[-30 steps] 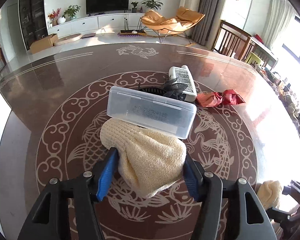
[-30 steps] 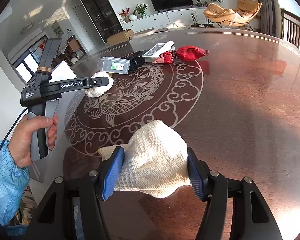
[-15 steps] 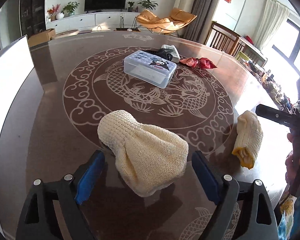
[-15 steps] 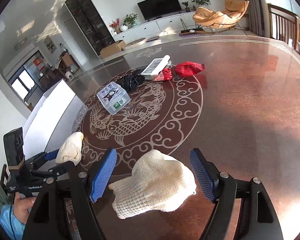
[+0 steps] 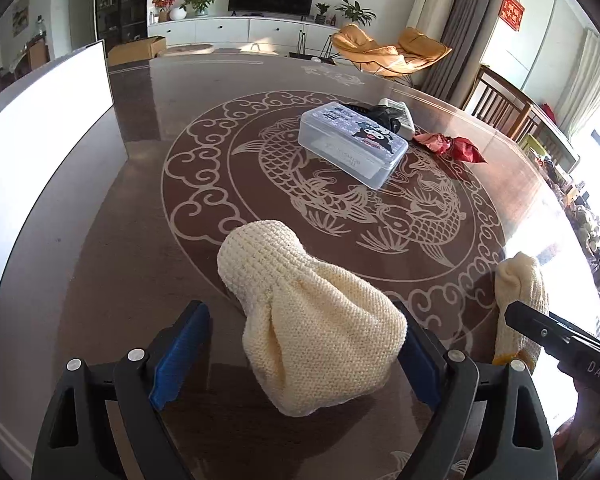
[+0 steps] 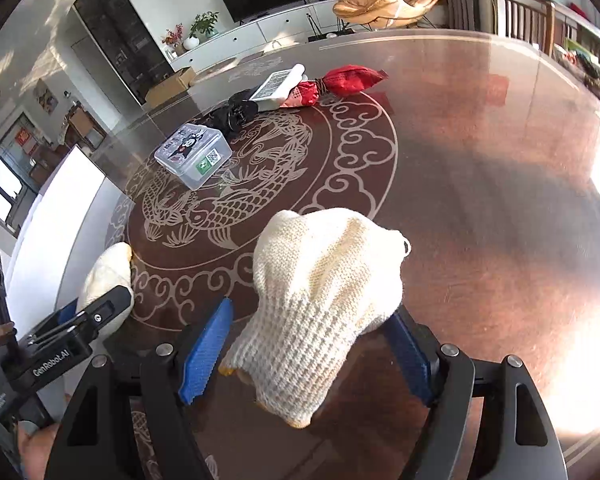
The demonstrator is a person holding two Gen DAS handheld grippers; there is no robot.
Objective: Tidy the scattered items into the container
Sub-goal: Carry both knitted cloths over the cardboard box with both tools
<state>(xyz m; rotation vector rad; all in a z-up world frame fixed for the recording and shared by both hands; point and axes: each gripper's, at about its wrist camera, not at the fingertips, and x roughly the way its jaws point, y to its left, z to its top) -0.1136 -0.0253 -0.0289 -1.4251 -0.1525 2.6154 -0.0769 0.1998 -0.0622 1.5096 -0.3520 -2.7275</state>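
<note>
Here both gloves lie on the table (image 5: pixel 100 240), each between spread jaws. The left hand-held gripper (image 5: pixel 300 356) stands open around the left glove (image 5: pixel 312 320), pads clear or barely brushing it. The right hand-held gripper (image 6: pixel 308 356) is open around the right glove (image 6: pixel 324 288), its left pad clear, its right pad hidden behind the knit. The box (image 5: pixel 352 144) sits lidded, well apart, mid-table. Likely the release step: draw each gripper straight back so no pad snags the knit, then deal with the lid.
</note>
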